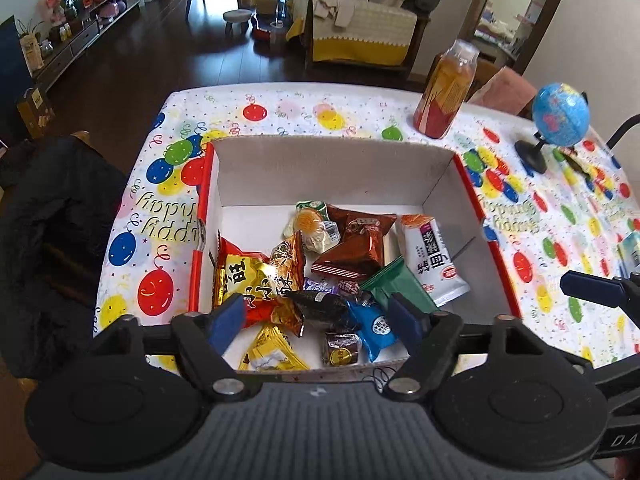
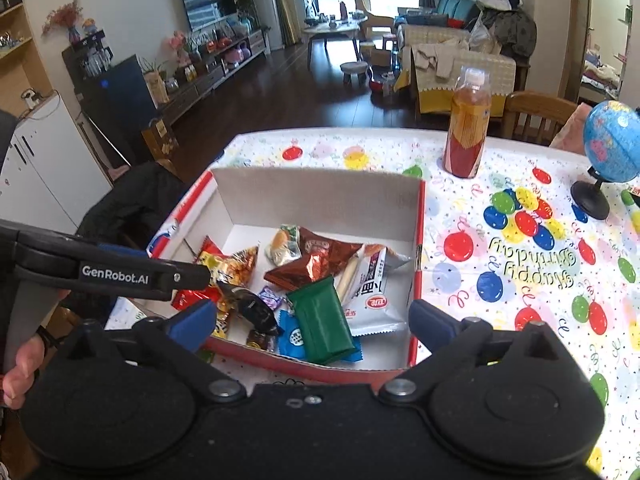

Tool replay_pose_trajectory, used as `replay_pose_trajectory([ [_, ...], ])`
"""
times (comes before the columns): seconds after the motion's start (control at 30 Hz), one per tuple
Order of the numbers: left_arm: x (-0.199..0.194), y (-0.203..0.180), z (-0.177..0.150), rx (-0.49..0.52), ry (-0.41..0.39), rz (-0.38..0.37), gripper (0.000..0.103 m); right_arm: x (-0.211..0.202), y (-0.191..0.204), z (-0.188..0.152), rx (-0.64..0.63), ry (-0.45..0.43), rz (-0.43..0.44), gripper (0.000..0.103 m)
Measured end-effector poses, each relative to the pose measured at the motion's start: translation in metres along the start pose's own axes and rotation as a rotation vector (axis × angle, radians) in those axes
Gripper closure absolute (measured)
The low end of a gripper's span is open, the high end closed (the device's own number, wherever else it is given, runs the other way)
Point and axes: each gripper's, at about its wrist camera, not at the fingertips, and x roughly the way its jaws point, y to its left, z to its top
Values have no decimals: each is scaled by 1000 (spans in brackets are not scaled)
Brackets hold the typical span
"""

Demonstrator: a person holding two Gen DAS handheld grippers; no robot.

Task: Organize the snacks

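Both grippers hang empty above the box (image 1: 224, 184) on the worktop (image 1: 280, 100), the left gripper (image 1: 318, 316) well open, the right gripper (image 2: 312, 320) at its widest. The snacks (image 1: 352, 248) lie below them inside the box; the green packet (image 2: 320, 320) sits nearest the right gripper, its long axis pointing away.

Worktop (image 1: 360, 100) draped in a white cloth printed with coloured balloons. Directly on it: an open cardboard box (image 1: 332, 168) with red outer sides, an upright orange drink bottle (image 1: 446, 88) behind the box, a small blue globe (image 1: 562, 116) on a black stand to the right.
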Motion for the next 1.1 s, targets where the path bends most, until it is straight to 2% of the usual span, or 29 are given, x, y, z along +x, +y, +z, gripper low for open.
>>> replay_pose_trajectory([
  [0.13, -18, 3, -7, 1, -39, -8, 18, -14, 4, -1, 8, -29, 14, 0],
  [0.3, -43, 4, -19, 10, -101, -19, 0, -30, 6, -5, 19, -72, 33, 0],
  [0.6, -71, 6, -44, -5, -160, -7, 0, -53, 7, -24, 52, -192, 67, 0],
  [0.77, -81, 0, -59, 2, -194, 51, 0, -62, 9, -32, 50, -240, 67, 0],
  [1.0, -86, -2, -65, -34, -174, 47, 0, -72, 15, -36, 48, -287, 60, 0],
  [1.1, -90, -4, -68, -44, -185, 57, 0, -73, 17, -38, 49, -277, 63, 0],
])
